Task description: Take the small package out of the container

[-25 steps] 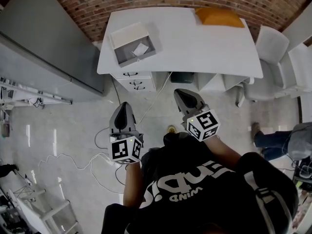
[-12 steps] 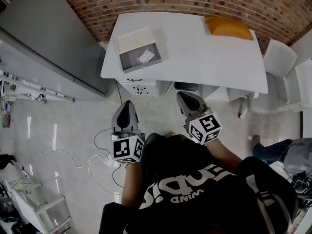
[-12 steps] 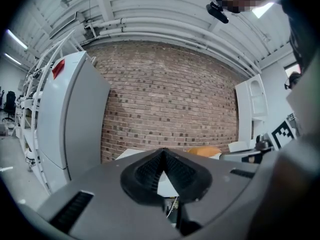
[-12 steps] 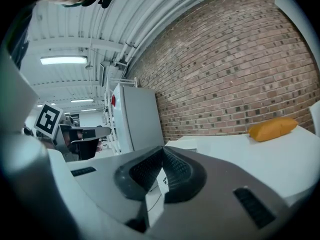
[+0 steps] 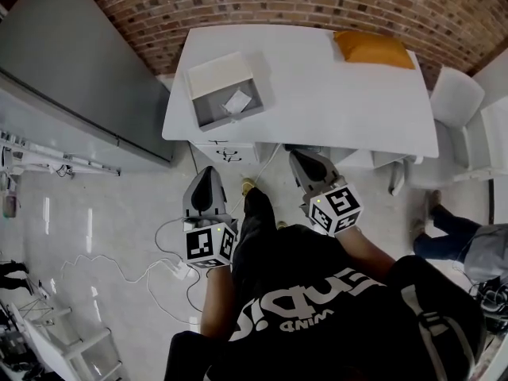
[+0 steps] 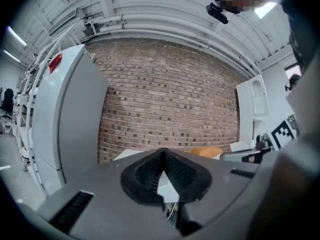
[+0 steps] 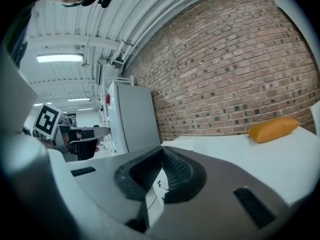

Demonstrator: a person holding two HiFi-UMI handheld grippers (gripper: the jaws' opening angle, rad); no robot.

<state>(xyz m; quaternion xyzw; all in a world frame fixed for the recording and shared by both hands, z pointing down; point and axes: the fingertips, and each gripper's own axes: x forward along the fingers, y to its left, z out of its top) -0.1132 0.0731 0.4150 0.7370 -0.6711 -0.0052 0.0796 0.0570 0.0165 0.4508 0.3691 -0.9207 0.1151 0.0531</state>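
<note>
A grey open container (image 5: 222,95) with a pale raised lid stands on the left part of the white table (image 5: 317,94). A small white package (image 5: 237,101) lies inside it. My left gripper (image 5: 205,182) is held over the floor in front of the table, jaws shut with nothing between them (image 6: 162,154). My right gripper (image 5: 304,162) sits near the table's front edge, also shut and empty (image 7: 161,153). Both are well short of the container and point toward the table.
An orange padded bag (image 5: 373,48) lies at the table's far right; it also shows in the right gripper view (image 7: 274,128). A white drawer unit (image 5: 226,152) stands under the table. A grey cabinet (image 5: 71,62) is on the left, cables (image 5: 135,268) on the floor, white chairs (image 5: 464,101) at the right.
Both grippers have moved closer to the table together with the person. The table and container now sit lower and nearer in the head view. The jaws have stayed shut.
</note>
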